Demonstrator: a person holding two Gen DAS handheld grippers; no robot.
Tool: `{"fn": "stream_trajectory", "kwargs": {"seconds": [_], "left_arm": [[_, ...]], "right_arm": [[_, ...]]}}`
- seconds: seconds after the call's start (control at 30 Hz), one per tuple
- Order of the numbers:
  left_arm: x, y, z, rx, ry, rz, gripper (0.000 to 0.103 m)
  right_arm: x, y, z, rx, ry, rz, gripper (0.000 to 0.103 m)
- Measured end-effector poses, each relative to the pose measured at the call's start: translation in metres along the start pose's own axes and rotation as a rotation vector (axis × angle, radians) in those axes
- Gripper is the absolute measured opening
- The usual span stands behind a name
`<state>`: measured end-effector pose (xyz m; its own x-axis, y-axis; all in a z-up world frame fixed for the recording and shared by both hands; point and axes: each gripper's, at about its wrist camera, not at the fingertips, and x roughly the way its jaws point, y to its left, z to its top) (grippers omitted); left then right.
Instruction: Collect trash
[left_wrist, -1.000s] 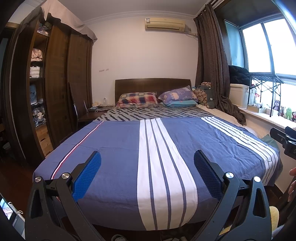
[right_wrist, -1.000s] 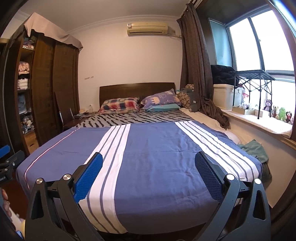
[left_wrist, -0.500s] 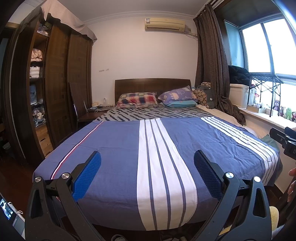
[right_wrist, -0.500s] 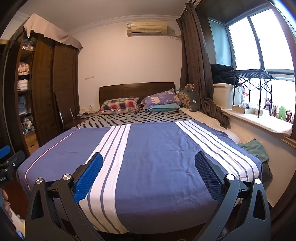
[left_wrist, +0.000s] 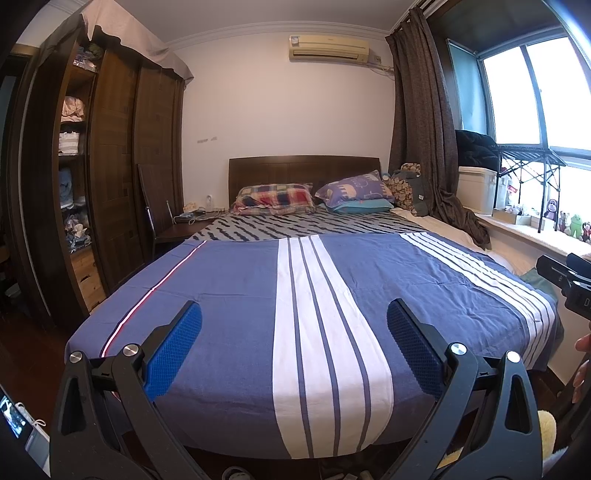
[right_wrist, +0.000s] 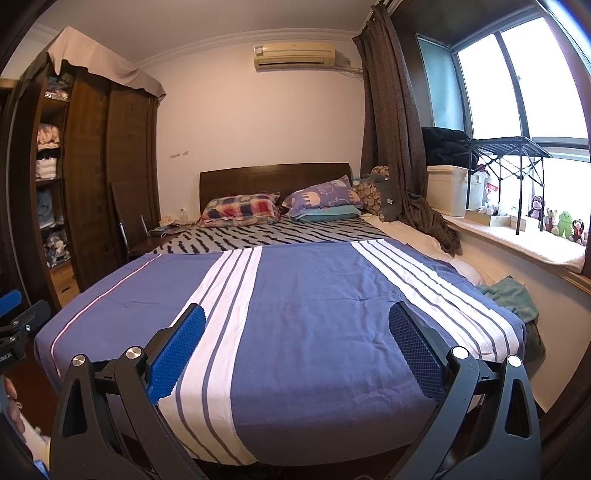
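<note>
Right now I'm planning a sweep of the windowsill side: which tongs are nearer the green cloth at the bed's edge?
Right. The right tongs sit toward the green cloth; the left tongs sit farther over.

A blue striped blanket (left_wrist: 229, 295) covers the bed's foot end, two pillows (left_wrist: 275, 195) lie against the headboard (left_wrist: 303, 168), and a wardrobe (left_wrist: 122, 155) stands beside its left edge.

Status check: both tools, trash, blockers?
Left tool open, empty. Right tool open, empty. Both over blue striped bedspread. No trash visible; nothing blocking.
</note>
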<state>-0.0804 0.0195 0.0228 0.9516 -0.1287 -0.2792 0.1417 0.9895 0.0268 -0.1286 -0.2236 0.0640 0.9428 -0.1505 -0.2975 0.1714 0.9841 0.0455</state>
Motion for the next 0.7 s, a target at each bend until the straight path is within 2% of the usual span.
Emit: {"fn": "stream_trajectory", "kwargs": {"seconds": [0.7], "left_arm": [[0.0000, -0.0001, -0.0010, 0.003, 0.003, -0.006, 0.095]], "right_arm": [[0.0005, -0.0002, 0.0002, 0.002, 0.004, 0.002, 0.100]]}}
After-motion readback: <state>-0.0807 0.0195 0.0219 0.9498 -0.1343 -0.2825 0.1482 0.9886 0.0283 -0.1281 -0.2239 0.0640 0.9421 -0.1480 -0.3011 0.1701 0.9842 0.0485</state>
